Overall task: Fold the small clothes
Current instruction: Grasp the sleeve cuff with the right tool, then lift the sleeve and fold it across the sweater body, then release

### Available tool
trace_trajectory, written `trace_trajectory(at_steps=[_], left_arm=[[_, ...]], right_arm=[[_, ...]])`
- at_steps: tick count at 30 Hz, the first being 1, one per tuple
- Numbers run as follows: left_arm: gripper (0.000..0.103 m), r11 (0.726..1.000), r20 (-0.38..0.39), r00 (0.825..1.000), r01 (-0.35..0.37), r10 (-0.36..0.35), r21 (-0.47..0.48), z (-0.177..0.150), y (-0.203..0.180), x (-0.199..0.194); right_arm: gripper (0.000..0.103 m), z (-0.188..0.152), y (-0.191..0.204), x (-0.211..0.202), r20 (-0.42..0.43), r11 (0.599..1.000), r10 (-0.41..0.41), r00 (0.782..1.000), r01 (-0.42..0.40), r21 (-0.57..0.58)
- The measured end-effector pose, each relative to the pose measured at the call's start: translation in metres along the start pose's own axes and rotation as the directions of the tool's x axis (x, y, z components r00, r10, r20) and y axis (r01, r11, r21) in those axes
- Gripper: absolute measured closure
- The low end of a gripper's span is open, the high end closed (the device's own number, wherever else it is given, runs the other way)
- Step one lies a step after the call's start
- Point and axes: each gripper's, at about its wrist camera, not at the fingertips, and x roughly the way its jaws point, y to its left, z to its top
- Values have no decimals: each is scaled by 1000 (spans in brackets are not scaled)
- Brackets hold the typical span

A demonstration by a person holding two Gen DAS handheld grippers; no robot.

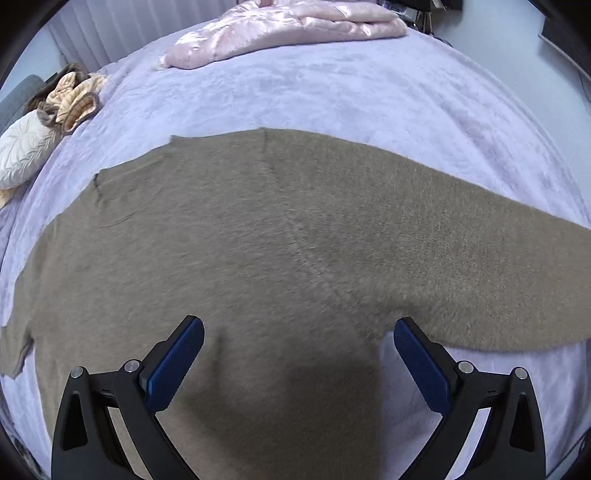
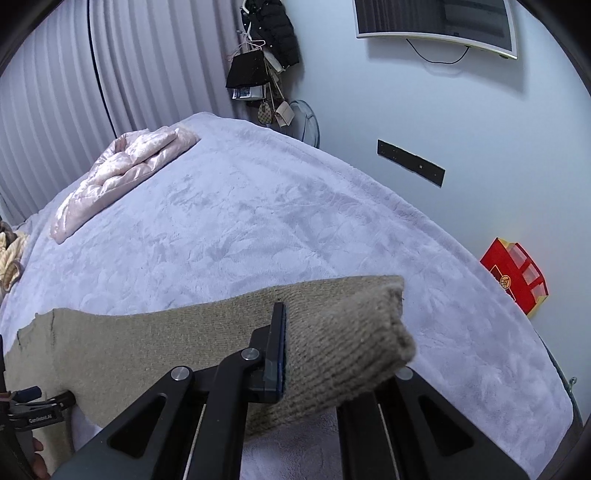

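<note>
On the lilac plush bedspread (image 1: 332,92): one taupe knit sweater (image 1: 258,229), spread flat across the near half of the bed, one sleeve running toward the right edge. One folded pink quilted jacket (image 1: 288,26) lies at the far edge, well apart from the sweater. One small heap of cream and brown garments (image 1: 70,96) sits at the left edge, just beside one white quilted cushion (image 1: 22,151). Grippers, two. Left gripper (image 1: 297,332): jaws wide apart, blue pads bare, poised over the sweater's body with nothing between them. Right gripper (image 2: 295,354): jaws closed on the sleeve cuff (image 2: 354,332), the knit bunched around the fingers and raised off the bedspread. Seen from the left wrist only: the sweater's full body, the neckline, the cushion. Seen from the right wrist only: the gripped cuff, one wall-mounted screen (image 2: 436,22), one red carton (image 2: 517,277) beyond the right edge of the bed, one cluster of hanging bags and a dark coat (image 2: 266,59), pleated curtains (image 2: 110,92).
</note>
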Motion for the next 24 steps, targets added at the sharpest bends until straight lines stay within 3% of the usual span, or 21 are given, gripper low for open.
trace_trajectory(at_steps=[12, 24], left_arm=[[0, 997, 107, 993, 62, -57, -40, -26, 58, -59], [0, 994, 95, 994, 60, -51, -94, -72, 124, -51]], right_arm=[[97, 28, 31, -23, 20, 997, -60, 998, 61, -56], [97, 49, 125, -89, 98, 984, 12, 995, 6, -180]])
